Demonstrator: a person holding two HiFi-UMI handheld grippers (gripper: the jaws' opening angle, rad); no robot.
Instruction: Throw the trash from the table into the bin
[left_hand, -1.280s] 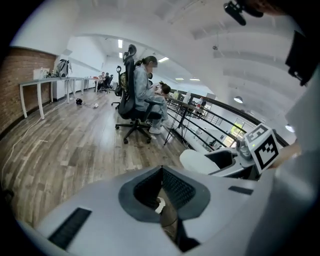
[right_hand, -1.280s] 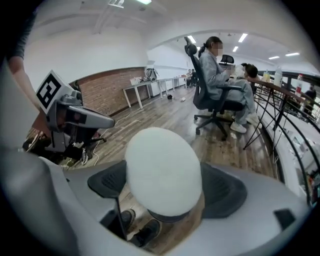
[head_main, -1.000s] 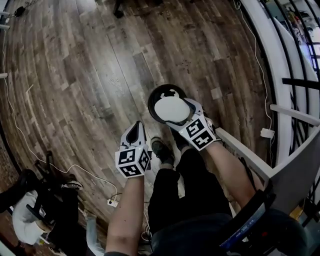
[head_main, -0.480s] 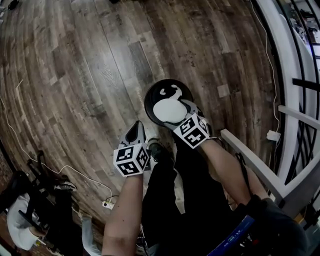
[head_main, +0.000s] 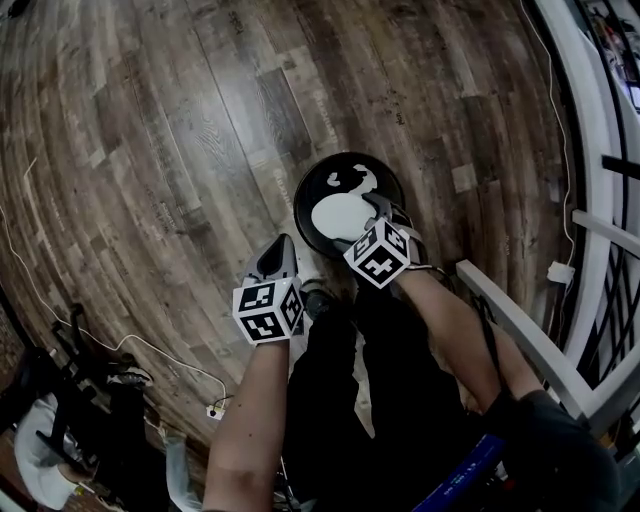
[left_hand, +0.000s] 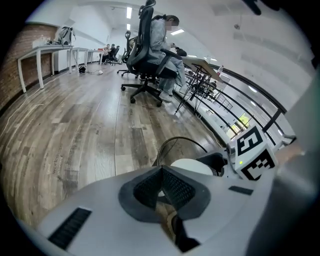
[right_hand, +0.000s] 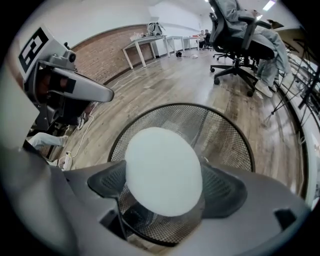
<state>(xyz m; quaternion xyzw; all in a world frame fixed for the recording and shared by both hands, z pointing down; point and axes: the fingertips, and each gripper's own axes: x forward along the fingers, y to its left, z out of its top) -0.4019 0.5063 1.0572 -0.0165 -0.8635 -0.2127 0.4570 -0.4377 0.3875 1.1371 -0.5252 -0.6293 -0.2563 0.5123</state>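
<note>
A black mesh bin (head_main: 306, 190) stands on the wood floor, with a scrap of white trash (head_main: 357, 181) lying inside. My right gripper (head_main: 372, 212) hangs over the bin's near rim, shut on a round white piece of trash (right_hand: 162, 170) that sits between its two pads above the bin's mesh (right_hand: 227, 135). The same white piece (head_main: 338, 216) shows over the bin's mouth in the head view. My left gripper (head_main: 275, 252) is lower left of the bin, shut with nothing in it, its tips (left_hand: 162, 172) pressed together. From there the white piece (left_hand: 190, 165) and the bin (left_hand: 172, 145) lie just ahead.
A white table frame (head_main: 520, 335) runs along the right, close to my right arm. My legs and a shoe (head_main: 318, 298) are below the grippers. Cables (head_main: 130, 335) trail over the floor at the left. A person sits in an office chair (left_hand: 147, 55) farther off.
The right gripper has carried the white piece a little farther over the bin's mouth. The left gripper has stayed beside it, shut.
</note>
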